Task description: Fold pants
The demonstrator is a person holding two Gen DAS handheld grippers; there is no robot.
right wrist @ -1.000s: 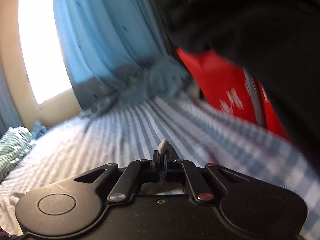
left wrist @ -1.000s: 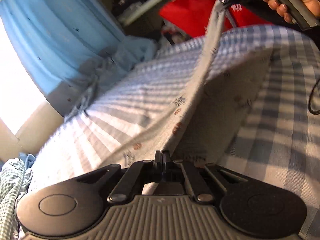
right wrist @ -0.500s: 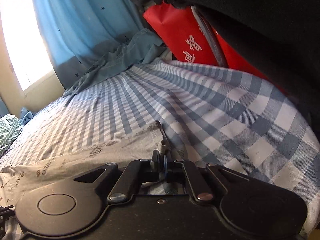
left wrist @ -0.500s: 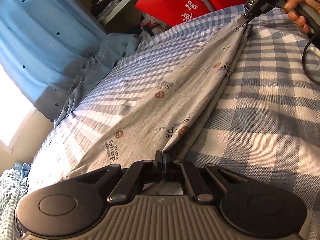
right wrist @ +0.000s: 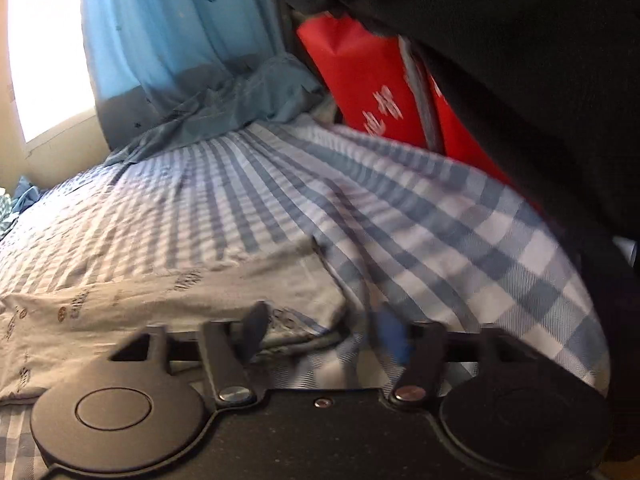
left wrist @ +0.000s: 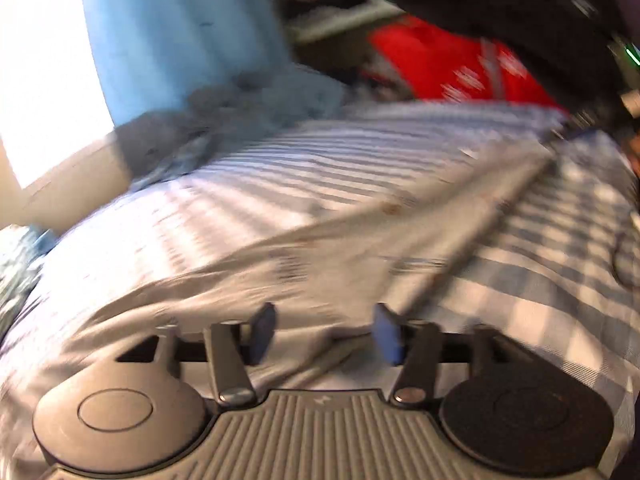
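Both jaws have just sprung apart: the left hand-held gripper [left wrist: 324, 334] and right hand-held gripper [right wrist: 324, 336] release the pants [left wrist: 320, 256] flat ahead; lift clear without snagging cloth.

The left gripper [left wrist: 324, 332] is hanging over the grey printed pants [left wrist: 312, 264], its fingers [left wrist: 262, 336] having just been opening with nothing pressed between them. The pants are lying stretched across the blue-checked bed sheet [left wrist: 532, 280], reaching toward a red bag [left wrist: 436, 60] beyond.
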